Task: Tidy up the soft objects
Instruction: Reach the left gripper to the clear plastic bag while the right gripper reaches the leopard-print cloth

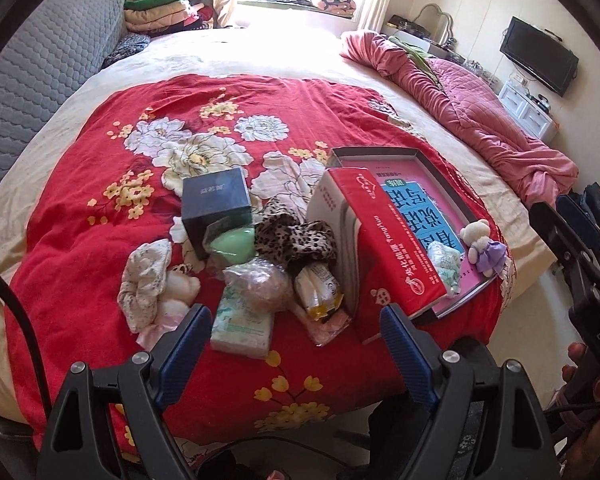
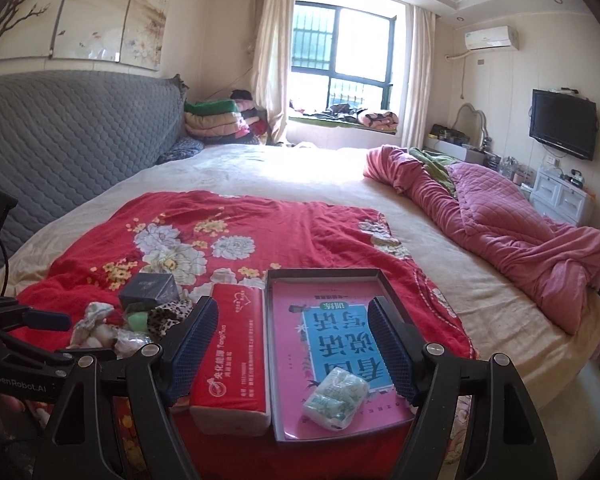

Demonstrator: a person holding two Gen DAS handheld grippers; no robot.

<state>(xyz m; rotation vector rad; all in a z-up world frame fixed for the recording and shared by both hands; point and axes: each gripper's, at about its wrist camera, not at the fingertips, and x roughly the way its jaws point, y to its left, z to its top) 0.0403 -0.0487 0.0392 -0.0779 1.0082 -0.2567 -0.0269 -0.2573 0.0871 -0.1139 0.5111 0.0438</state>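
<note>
Left wrist view: your left tool point(image 1: 296, 330), released and empty, hangs just below the heap of soft objects point(image 1: 240, 264) at lower centre on the bed point(image 1: 40, 184), nearer than your released right tool point(image 2: 290, 346) over the tray point(image 2: 324, 276).

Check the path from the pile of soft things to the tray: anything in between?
Yes. The red tissue pack stands on edge between the pile and the tray, leaning against the tray's near side; items must go over it.

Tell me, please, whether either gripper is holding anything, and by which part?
Nothing is held: the left gripper and right gripper are both open and empty.
</note>
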